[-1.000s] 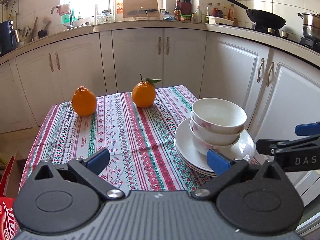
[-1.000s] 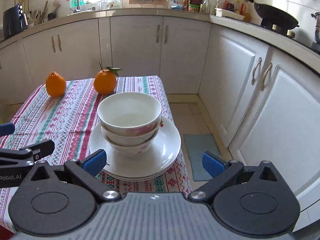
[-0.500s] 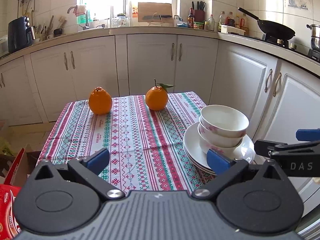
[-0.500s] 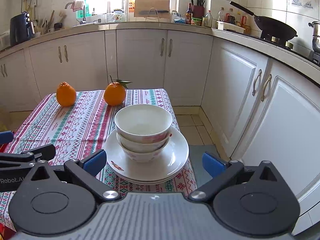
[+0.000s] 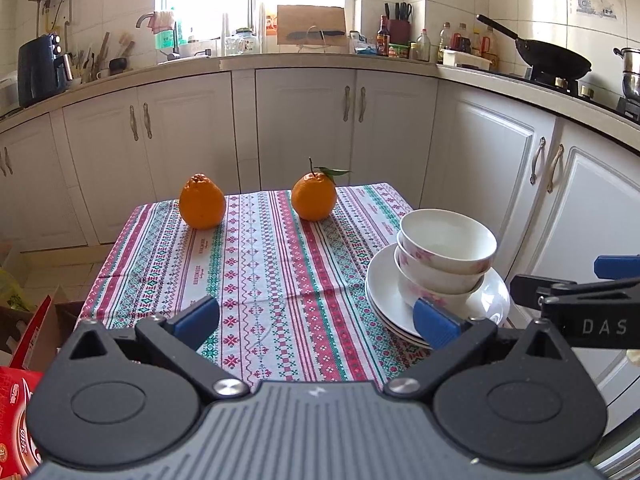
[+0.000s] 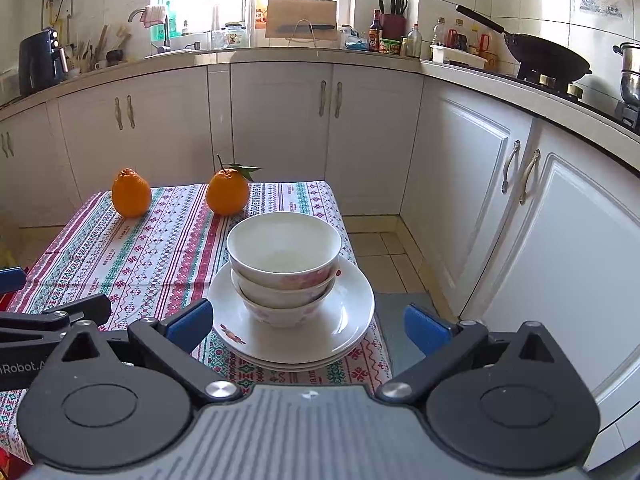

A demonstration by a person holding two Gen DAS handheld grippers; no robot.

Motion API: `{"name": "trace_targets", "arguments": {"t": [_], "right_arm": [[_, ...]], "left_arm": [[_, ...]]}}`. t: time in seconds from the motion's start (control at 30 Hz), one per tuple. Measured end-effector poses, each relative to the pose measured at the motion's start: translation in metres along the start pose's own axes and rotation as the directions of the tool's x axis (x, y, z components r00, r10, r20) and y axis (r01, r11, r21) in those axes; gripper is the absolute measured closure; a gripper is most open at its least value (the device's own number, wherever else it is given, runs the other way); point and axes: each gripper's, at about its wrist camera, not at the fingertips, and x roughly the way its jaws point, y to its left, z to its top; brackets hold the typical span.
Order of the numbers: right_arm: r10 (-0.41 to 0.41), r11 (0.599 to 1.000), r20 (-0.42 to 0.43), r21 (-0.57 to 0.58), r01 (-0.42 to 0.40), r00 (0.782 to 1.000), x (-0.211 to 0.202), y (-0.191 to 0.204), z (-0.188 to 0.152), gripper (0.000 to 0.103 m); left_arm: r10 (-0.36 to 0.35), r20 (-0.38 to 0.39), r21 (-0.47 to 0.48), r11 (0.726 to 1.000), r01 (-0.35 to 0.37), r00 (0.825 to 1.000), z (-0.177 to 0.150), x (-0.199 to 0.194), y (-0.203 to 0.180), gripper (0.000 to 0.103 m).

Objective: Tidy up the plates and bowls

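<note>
Two grippers, both held off the table with nothing between the pads. Left gripper: jaws spread wide, blue pads well apart, hovering above the near edge of the striped tablecloth. Right gripper: jaws likewise spread wide, pointing straight at the crockery.

Ahead of the right gripper, roughly centred between its pads: three nested bowls, white with pink flowers, upright, seated on a stack of white plates. Number of plates hard to tell, at least two rims visible. Stack close to the right-hand edge of the table, beyond the pads and not touching them. From the left gripper, same bowls and plates forward and to the right, partly behind its right pad.

Farther ahead, near the far edge of the cloth: plain orange forward-left of the left gripper, leafy orange about straight ahead, apart from each other and from the stack.

At the right edge of the left view, part of the right gripper's black arm, lettered "DAS". Beyond the table, white cabinets; wok on the stove, far right.
</note>
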Motion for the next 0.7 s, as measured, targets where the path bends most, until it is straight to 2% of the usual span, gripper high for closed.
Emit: {"name": "trace_targets", "arguments": {"t": [0.7], "right_arm": [[-0.015,1.000,0.006,-0.012,0.015,1.000,-0.0012,0.0013,0.0008,0.000]], "left_arm": [[-0.003,-0.007,-0.008,1.000,0.002,1.000,0.0002,-0.0003,0.0013,0.001]]}}
